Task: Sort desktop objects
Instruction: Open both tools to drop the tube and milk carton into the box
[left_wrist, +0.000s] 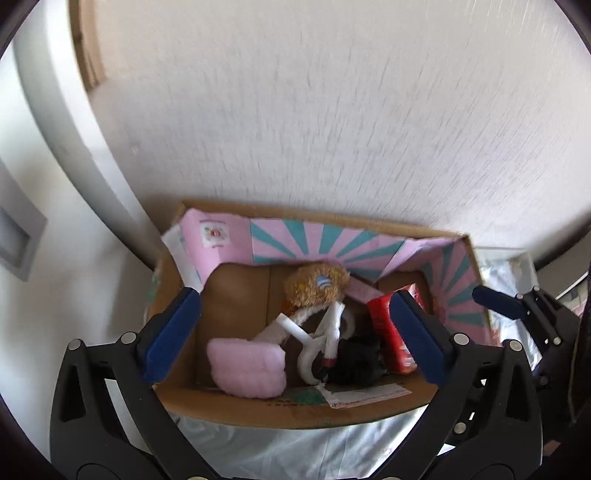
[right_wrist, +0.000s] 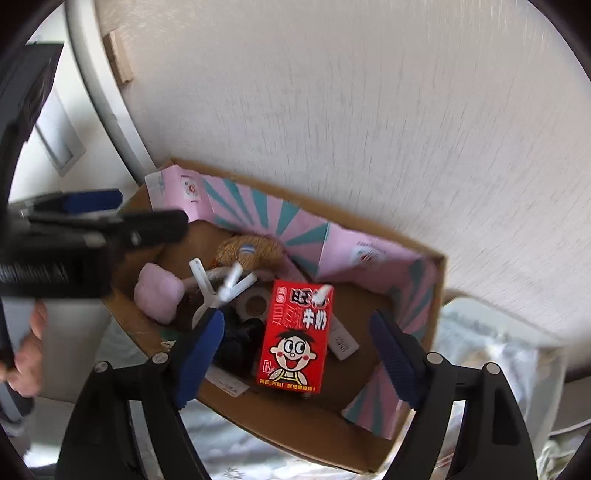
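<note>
two wide empty claws (left_wrist: 295, 325) (right_wrist: 301, 356) over cardboard box (right_wrist: 280, 417), glossy red carton (right_wrist: 295, 336), fluffy pink pouch (left_wrist: 247, 369)

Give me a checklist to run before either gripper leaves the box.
1. Left gripper free of any item: ok, jaws wide, nothing between the pads.
2. Right gripper clear of the red carton: ok, the pads stand apart from its sides.
3. Carton inside the box: ok, though whether it has settled flat, cannot tell.
4. Pink pouch and plush toy inside the box: ok.
5. Grippers clear of each other: ok, the right one shows past the left's far finger, apart.
6. Anything left outside to sort: cannot tell, only silver cloth shows.
</note>
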